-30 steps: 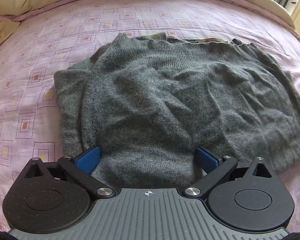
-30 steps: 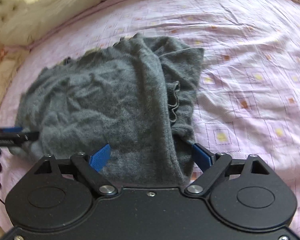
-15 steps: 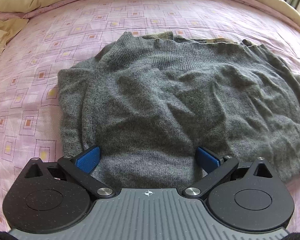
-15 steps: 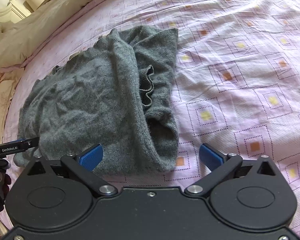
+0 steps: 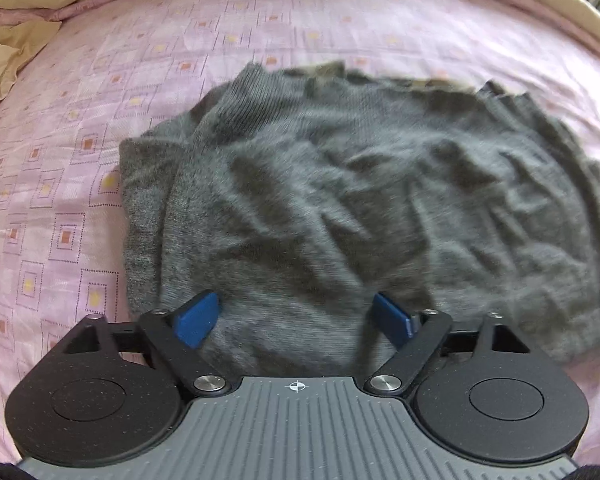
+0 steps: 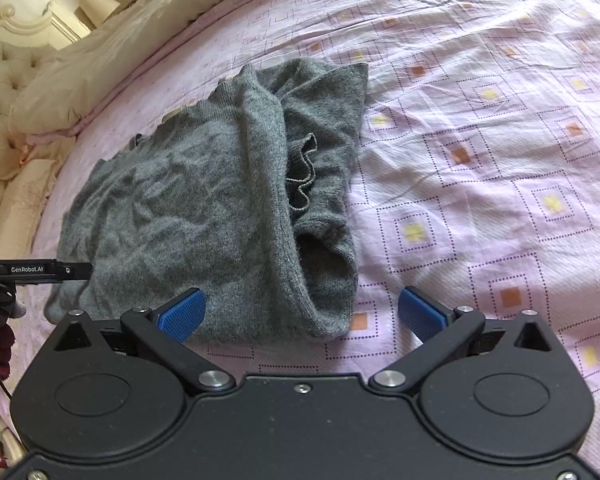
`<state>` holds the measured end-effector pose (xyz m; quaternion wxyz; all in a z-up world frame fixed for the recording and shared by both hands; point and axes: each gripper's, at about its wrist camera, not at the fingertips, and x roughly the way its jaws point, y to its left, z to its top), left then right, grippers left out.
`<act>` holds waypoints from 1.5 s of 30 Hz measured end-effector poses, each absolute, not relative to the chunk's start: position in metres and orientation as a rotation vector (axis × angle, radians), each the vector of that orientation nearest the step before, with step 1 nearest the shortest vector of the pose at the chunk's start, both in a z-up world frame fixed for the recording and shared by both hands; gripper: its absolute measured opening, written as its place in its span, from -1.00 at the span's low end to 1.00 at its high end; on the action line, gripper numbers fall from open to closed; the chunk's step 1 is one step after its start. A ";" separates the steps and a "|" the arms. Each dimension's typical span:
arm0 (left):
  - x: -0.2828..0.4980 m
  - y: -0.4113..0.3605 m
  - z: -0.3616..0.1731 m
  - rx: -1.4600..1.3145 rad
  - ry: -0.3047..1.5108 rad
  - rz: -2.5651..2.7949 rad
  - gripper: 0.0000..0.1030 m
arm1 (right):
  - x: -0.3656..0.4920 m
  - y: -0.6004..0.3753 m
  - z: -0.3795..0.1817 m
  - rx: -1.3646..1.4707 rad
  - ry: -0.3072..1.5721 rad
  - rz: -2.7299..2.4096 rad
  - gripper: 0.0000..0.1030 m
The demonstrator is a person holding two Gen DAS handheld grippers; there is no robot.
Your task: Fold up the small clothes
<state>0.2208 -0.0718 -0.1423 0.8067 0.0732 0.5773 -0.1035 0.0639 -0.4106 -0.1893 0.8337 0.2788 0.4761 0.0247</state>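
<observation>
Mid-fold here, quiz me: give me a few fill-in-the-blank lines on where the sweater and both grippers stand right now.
1. The sweater is ____ in colour.
2. It lies on a ____ bedsheet patterned with squares.
3. The right gripper has its jaws ____, with nothing clamped between them.
4. The left gripper has its blue pads spread either side of the sweater's near ____.

Missing words: grey; pink; open; edge

My left wrist cam looks forward over my left claw (image 5: 296, 318), low and close on the grey sweater (image 5: 360, 200), blurred. My right wrist cam sits at the sweater's right edge, over my right claw (image 6: 302, 312). Both share sweater and pink bed sheet (image 6: 480, 140)
</observation>
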 end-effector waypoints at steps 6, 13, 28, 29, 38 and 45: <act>0.213 -0.107 -0.130 0.201 1.219 -0.224 0.62 | 0.058 -0.427 -0.192 0.685 0.978 0.110 1.00; 0.227 -0.144 -0.135 0.203 1.222 -0.225 0.62 | 0.059 -0.434 -0.193 0.718 0.979 0.152 1.00; 0.248 -0.150 -0.167 0.188 1.297 -0.185 0.76 | 0.069 -0.450 -0.197 0.818 0.994 0.192 1.00; 0.248 -0.150 -0.168 0.187 1.298 -0.186 0.78 | 0.072 -0.452 -0.198 0.841 0.988 0.199 1.00; 0.250 -0.147 -0.169 0.171 1.302 -0.188 0.87 | 0.123 -0.453 -0.203 0.861 0.957 0.281 1.00; 0.257 -0.150 -0.152 0.160 1.235 -0.221 0.65 | 0.161 -0.440 -0.203 0.824 0.944 0.334 1.00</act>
